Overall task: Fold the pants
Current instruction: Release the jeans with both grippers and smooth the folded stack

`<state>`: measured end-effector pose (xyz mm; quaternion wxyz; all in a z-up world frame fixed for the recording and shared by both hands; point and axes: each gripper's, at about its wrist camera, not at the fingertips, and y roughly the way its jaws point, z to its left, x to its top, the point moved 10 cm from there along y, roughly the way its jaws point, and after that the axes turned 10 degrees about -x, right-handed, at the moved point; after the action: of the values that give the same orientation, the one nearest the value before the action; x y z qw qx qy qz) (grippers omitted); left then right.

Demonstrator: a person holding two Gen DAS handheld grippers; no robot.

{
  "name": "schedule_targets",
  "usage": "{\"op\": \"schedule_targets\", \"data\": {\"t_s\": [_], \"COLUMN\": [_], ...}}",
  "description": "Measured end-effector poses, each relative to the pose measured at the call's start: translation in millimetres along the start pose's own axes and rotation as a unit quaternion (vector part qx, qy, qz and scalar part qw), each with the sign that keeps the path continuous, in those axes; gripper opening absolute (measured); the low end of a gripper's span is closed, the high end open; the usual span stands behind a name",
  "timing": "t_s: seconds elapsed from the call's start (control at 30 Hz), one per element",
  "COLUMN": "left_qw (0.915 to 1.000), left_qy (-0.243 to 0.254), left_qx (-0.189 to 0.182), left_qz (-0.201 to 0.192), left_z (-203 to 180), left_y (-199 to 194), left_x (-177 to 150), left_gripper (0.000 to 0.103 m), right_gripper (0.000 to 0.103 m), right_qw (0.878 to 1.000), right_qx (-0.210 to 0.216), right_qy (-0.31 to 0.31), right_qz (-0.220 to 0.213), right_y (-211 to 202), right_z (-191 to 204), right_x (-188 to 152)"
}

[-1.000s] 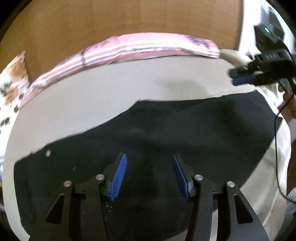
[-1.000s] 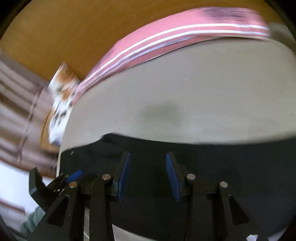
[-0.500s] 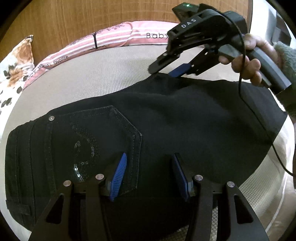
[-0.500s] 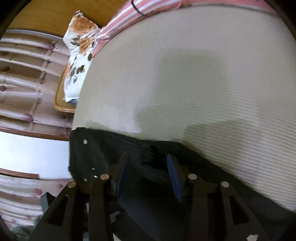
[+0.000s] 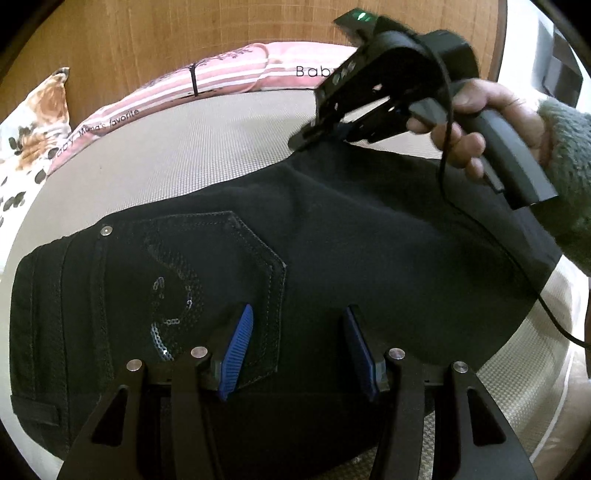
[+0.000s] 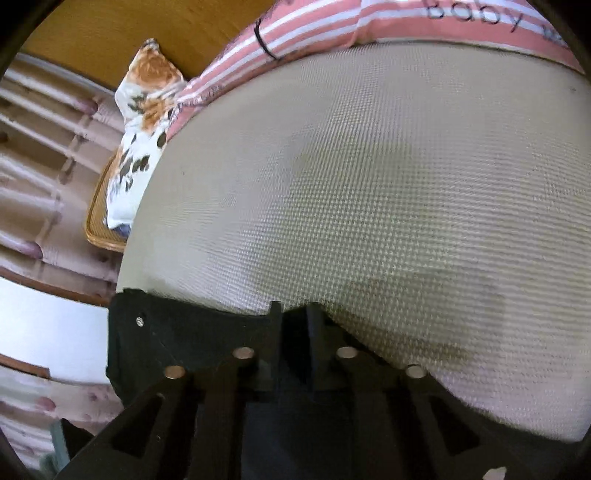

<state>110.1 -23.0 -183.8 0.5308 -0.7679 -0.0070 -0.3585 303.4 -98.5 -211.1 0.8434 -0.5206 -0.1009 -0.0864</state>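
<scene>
Black pants (image 5: 332,236): our right claw (image 5: 328,134), just closing, pinches the top edge and may slip; left claw (image 5: 299,350) gapes, unclenched.

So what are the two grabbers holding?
The right gripper has just been closing on the black jeans' far edge. The left gripper holds nothing.

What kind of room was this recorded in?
Most likely a bedroom. The black pants lie spread on a bed's woven beige mat, with a pink striped pillow against a wooden headboard and a floral cushion at the side.
</scene>
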Motion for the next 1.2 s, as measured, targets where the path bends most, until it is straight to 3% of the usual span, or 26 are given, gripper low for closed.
{"op": "schedule_targets", "data": {"t_s": [0.03, 0.17, 0.27, 0.4, 0.47, 0.63, 0.77, 0.83, 0.93, 1.1, 1.2], "left_qw": [1.0, 0.9996, 0.9982, 0.9962, 0.9954, 0.9957, 0.9986, 0.9982, 0.9987, 0.9991, 0.9991], "left_qy": [-0.002, -0.004, 0.019, 0.048, 0.056, 0.051, 0.024, 0.009, 0.016, 0.033, 0.018], "left_qx": [0.0, -0.004, -0.009, -0.037, -0.053, -0.073, -0.048, -0.059, -0.047, -0.024, -0.035], "left_qz": [0.004, -0.028, -0.055, -0.062, -0.058, -0.026, -0.004, 0.0, 0.0, 0.009, 0.014], "left_z": [-0.4, -4.4, -15.5, -39.6, -48.2, -54.7, -33.0, -27.2, -29.2, -35.9, -41.9], "left_y": [-1.1, -21.9, -32.1, -19.7, -5.1, 43.5, 73.7, 79.3, 81.9, 82.8, 74.1], "left_x": [1.9, 28.4, 59.4, 91.4, 103.1, 120.9, 128.8, 125.5, 124.1, 119.1, 115.8], "left_gripper": [0.052, 0.052, 0.052, 0.052, 0.052, 0.052, 0.052, 0.052, 0.052, 0.052, 0.053], "right_gripper": [0.033, 0.035, 0.037, 0.037, 0.037, 0.037, 0.037, 0.032, 0.024, 0.032, 0.034], "right_qw": [1.0, 0.997, 0.994, 0.987, 0.984, 0.98, 0.975, 0.968, 0.962, 0.952, 0.948], "right_qx": [-0.006, -0.007, -0.04, -0.108, -0.128, -0.131, -0.134, -0.164, -0.151, -0.15, -0.135], "right_qy": [0.004, 0.02, 0.029, 0.052, 0.073, 0.123, 0.158, 0.168, 0.196, 0.227, 0.24], "right_qz": [-0.016, -0.074, -0.098, -0.107, -0.102, -0.091, -0.083, -0.091, -0.113, -0.138, -0.16], "right_y": [-11.1, -71.3, -115.1, -152.3, -161.6, -169.8, -157.8, -157.2, -164.1, -185.4, -210.5], "right_z": [-2.4, -20.8, -53.8, -109.3, -133.6, -179.6, -207.0, -230.3, -247.6, -261.1, -262.0], "right_x": [3.0, 6.0, -5.6, -35.6, -52.0, -94.5, -111.4, -115.8, -116.7, -118.1, -126.5]}}
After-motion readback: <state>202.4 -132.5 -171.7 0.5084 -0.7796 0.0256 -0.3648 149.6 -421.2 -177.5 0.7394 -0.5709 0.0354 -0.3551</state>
